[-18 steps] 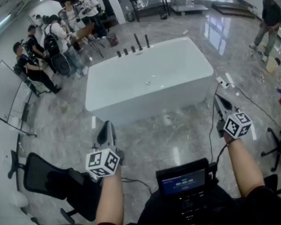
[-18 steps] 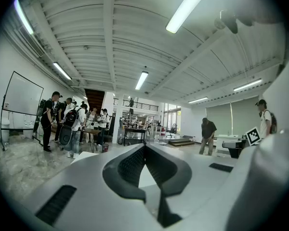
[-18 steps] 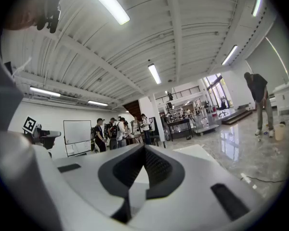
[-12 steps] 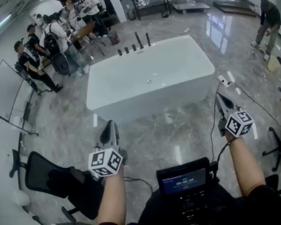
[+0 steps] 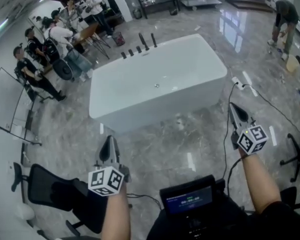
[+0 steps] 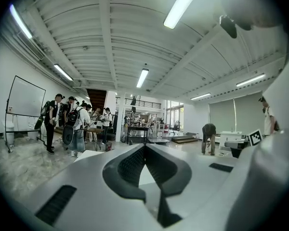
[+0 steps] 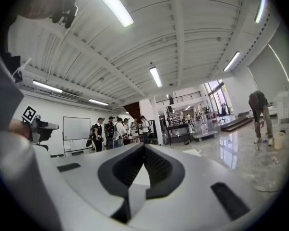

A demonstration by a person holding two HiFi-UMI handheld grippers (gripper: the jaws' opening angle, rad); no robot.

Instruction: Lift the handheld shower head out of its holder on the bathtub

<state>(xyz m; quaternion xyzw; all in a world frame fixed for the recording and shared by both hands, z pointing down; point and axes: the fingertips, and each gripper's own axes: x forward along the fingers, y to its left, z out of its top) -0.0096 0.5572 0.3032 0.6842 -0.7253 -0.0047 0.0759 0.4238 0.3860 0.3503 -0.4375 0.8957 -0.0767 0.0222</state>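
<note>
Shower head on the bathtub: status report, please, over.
Shut and empty: left tool, right tool, both short of the bathtub. Black fittings on its far rim untouched. The bathtub itself lies between.

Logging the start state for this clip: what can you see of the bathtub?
The bathtub is white, glossy, freestanding and rectangular with rounded corners, standing on the grey marble floor. Its basin looks empty, with a small drain. A row of dark upright fittings stands at its far rim. Nothing else touches it.
</note>
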